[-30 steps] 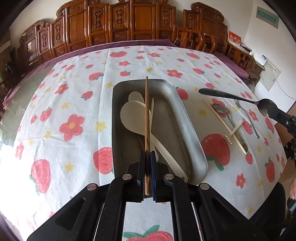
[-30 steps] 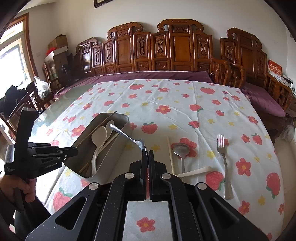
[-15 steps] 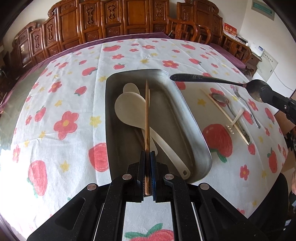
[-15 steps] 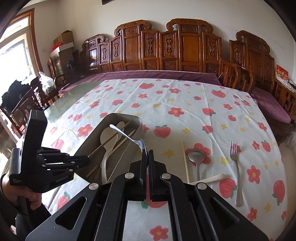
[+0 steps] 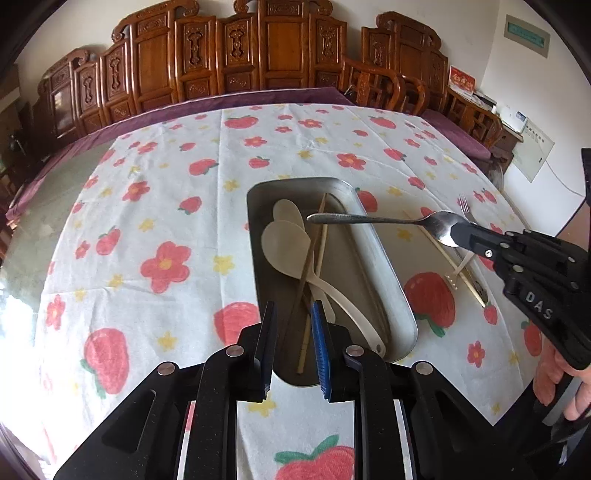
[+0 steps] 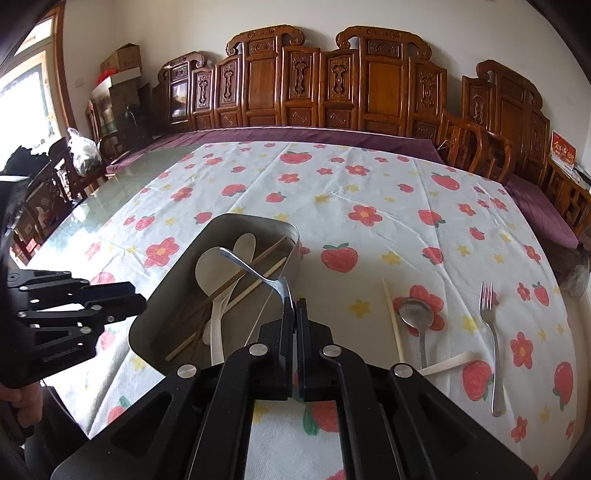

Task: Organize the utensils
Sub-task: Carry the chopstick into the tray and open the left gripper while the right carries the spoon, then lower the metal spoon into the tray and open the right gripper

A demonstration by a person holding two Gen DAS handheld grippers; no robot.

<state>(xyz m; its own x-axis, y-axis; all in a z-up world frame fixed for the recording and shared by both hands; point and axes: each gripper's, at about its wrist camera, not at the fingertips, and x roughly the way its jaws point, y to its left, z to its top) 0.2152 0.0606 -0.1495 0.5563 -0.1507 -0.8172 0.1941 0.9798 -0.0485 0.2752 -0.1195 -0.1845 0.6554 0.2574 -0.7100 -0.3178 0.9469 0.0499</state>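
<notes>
Chopsticks [image 5: 308, 273] lie dropped in the metal tray [image 5: 384, 258], left gripper [image 5: 293, 347] opening empty above; right gripper [image 6: 295, 347] clamps a steel spoon [image 6: 255, 269] by its bowl, handle over the tray, likely next in.

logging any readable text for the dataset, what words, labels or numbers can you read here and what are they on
"DAS": raised letters on the black body of the right tool, seen in the left wrist view.
Red card with gold characters against the wall on the right: too blurred to read.
Green wall plaque: too small to read.
White wall chart: print too small to read.
Embossed line on the left tool body: too faint to read.
</notes>
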